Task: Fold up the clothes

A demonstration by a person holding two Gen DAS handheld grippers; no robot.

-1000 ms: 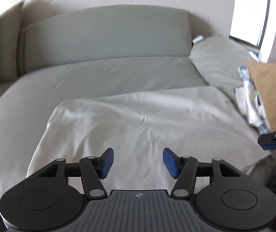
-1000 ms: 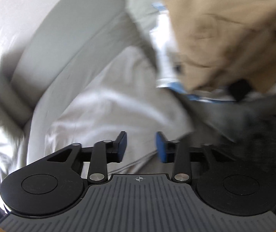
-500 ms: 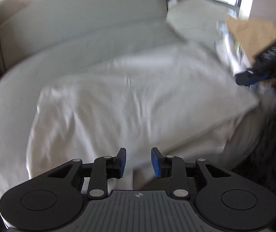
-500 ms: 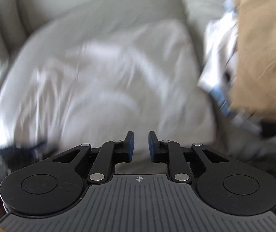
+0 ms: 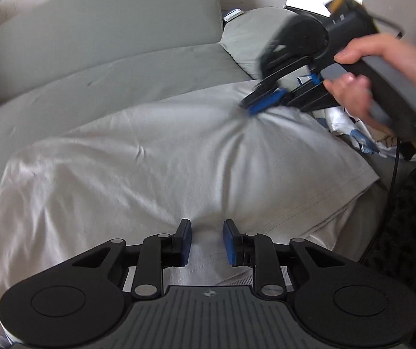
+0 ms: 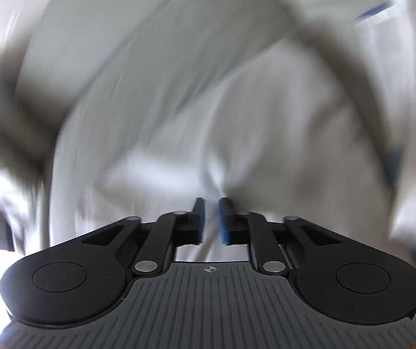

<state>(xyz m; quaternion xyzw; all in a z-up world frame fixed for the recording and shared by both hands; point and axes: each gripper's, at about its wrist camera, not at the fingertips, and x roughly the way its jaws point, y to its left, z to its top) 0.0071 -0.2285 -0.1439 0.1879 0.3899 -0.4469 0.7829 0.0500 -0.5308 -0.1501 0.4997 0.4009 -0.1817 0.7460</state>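
Pale grey-white garment [image 5: 155,168], sage-green sofa [image 5: 106,29], black grippers with blue pads [image 5: 185,242], blue-and-white printed fabric [image 5: 362,136] at right edge.

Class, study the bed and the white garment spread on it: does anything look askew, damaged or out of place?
Nothing looks damaged. The white garment lies mostly flat on the bed, puckered only where the right gripper is closing on it. A loose heap of clothes sits at its right edge.

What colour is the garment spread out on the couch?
White, or a very pale grey; the garment shows best in the left wrist view.
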